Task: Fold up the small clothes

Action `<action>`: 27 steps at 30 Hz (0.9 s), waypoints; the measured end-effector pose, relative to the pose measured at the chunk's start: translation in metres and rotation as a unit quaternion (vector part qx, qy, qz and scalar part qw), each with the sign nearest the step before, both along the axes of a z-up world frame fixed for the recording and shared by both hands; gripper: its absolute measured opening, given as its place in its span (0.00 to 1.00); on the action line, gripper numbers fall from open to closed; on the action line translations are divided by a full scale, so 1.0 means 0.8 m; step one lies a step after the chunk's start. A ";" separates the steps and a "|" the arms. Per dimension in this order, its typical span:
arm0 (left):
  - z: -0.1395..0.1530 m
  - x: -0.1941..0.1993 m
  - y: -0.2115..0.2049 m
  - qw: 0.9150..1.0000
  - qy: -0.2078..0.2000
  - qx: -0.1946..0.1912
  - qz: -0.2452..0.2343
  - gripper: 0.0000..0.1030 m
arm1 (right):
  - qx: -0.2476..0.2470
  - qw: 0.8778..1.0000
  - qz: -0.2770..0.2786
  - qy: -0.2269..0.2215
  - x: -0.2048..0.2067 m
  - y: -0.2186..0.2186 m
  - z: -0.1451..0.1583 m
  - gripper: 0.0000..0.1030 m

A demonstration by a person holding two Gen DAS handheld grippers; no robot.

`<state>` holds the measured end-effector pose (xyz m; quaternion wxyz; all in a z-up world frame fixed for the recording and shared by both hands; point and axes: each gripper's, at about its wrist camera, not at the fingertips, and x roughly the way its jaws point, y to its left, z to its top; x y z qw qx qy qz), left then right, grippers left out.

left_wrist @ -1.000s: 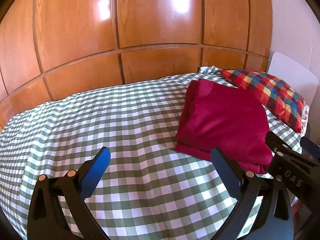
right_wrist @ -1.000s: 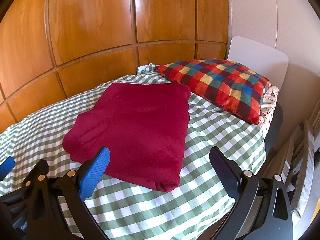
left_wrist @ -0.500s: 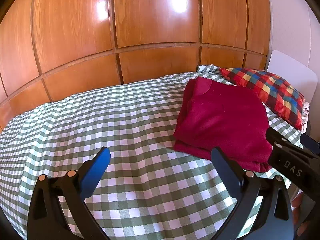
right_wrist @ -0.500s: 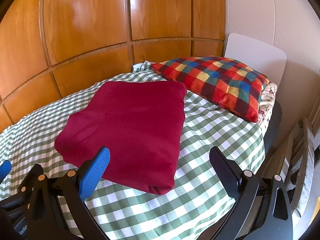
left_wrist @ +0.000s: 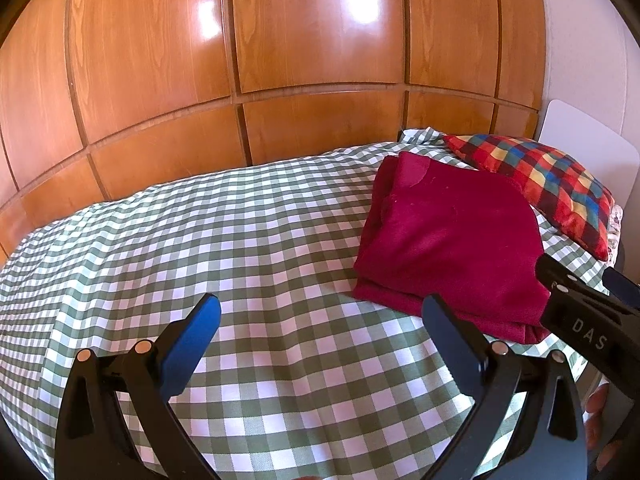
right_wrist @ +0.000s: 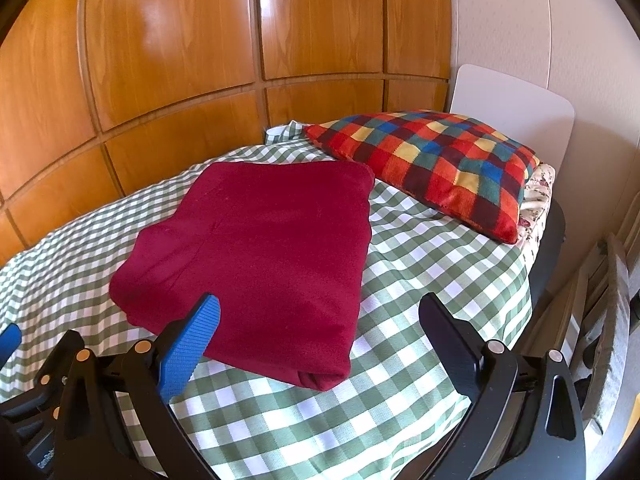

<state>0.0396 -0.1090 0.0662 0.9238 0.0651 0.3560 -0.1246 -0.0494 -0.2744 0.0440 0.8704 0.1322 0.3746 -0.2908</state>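
Lying folded, red garment (right_wrist: 260, 248) nears the bedspread (right_wrist: 420, 280) edge.

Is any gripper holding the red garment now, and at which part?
Nothing is held. The left gripper and right gripper are both open, and the folded garment lies free on the bed.

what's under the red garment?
The folded red garment lies directly on the green checked bedspread. Its inner folded layers and the cloth it covers are hidden.
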 end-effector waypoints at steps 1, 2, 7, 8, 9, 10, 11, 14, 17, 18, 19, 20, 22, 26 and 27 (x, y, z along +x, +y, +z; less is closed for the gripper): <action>0.000 0.000 0.000 1.000 0.000 -0.001 0.000 0.98 | 0.000 1.000 0.001 0.000 0.000 0.000 0.000 0.96; 0.001 -0.001 0.000 1.000 -0.001 -0.002 0.001 0.98 | 0.000 1.000 -0.001 -0.001 -0.001 0.001 0.001 0.96; 0.005 -0.002 0.002 1.000 -0.004 -0.005 0.002 0.98 | -0.001 1.000 -0.002 -0.002 0.000 0.001 0.002 0.96; 0.005 -0.003 0.002 1.000 -0.005 -0.004 0.001 0.98 | -0.001 1.000 -0.002 -0.003 0.000 0.001 0.002 0.96; 0.006 -0.004 0.001 1.000 -0.006 -0.005 0.001 0.98 | -0.002 1.000 -0.002 -0.003 0.001 0.001 0.002 0.96; 0.006 -0.004 0.002 1.000 -0.006 -0.006 0.000 0.98 | -0.002 1.000 -0.002 -0.004 0.001 0.001 0.003 0.96; 0.007 -0.004 0.002 1.000 -0.006 -0.006 0.000 0.98 | -0.002 1.000 -0.002 -0.003 0.001 0.000 0.003 0.96; 0.006 -0.004 0.002 1.000 -0.005 -0.007 0.000 0.98 | -0.002 1.000 0.000 -0.003 0.001 0.001 0.002 0.96; 0.008 -0.006 0.001 1.000 -0.006 -0.008 0.000 0.98 | -0.003 1.000 0.001 -0.002 0.001 0.002 0.003 0.96; 0.009 -0.006 0.001 1.000 -0.006 -0.008 0.000 0.98 | -0.003 1.000 0.000 -0.002 0.000 0.002 0.003 0.96; 0.009 -0.006 0.001 1.000 -0.006 -0.008 -0.001 0.98 | -0.002 1.000 0.000 -0.003 0.001 0.002 0.002 0.96; 0.009 -0.005 0.000 1.000 -0.006 -0.009 -0.002 0.98 | -0.002 1.000 -0.001 -0.003 0.000 0.001 0.002 0.96; 0.010 -0.005 0.000 1.000 -0.004 -0.013 -0.004 0.98 | -0.003 1.000 -0.001 -0.003 -0.001 0.002 0.002 0.96; 0.012 -0.006 -0.002 1.000 -0.008 -0.022 -0.018 0.97 | -0.004 1.000 0.003 -0.001 0.000 0.004 0.001 0.96; 0.012 -0.006 -0.004 1.000 -0.011 -0.019 -0.019 0.97 | -0.004 1.000 0.005 -0.001 0.000 0.004 0.001 0.96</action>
